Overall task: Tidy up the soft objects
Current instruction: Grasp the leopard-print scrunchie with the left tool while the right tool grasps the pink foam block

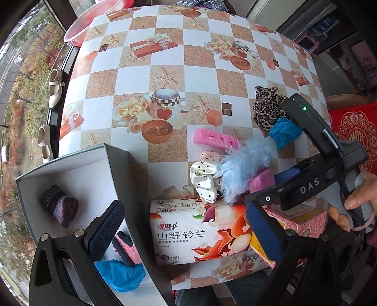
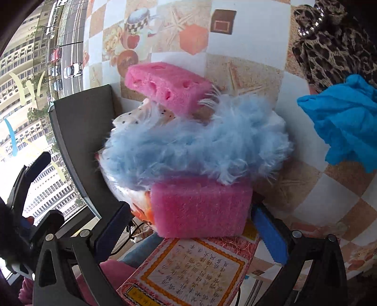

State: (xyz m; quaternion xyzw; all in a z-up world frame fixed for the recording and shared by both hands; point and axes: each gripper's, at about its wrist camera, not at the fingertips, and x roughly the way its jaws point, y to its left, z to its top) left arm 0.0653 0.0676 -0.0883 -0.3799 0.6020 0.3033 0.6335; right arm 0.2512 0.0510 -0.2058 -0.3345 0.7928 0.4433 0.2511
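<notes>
A pile of soft things lies on the checked table: a pink sponge [image 2: 200, 207], a blue fluffy piece [image 2: 195, 146], a second pink sponge [image 2: 169, 90], a white dotted scrunchie [image 1: 206, 175], a blue glove [image 2: 344, 122] and a leopard scrunchie [image 2: 334, 42]. My right gripper [image 2: 188, 235] is open, its pads on either side of the near pink sponge, not pressing it. My left gripper [image 1: 186, 228] is open above the tissue pack [image 1: 195, 233], beside the grey box [image 1: 70, 169]. The box holds a knitted piece [image 1: 60, 207], a blue glove [image 1: 120, 274] and a pink sponge [image 1: 127, 247].
A red patterned box [image 2: 193, 270] lies under my right gripper. A pink basin [image 1: 94, 21] sits at the table's far left edge. Shoes [image 1: 55, 87] stand on the window ledge at left. A red cushion [image 1: 355, 131] is at right.
</notes>
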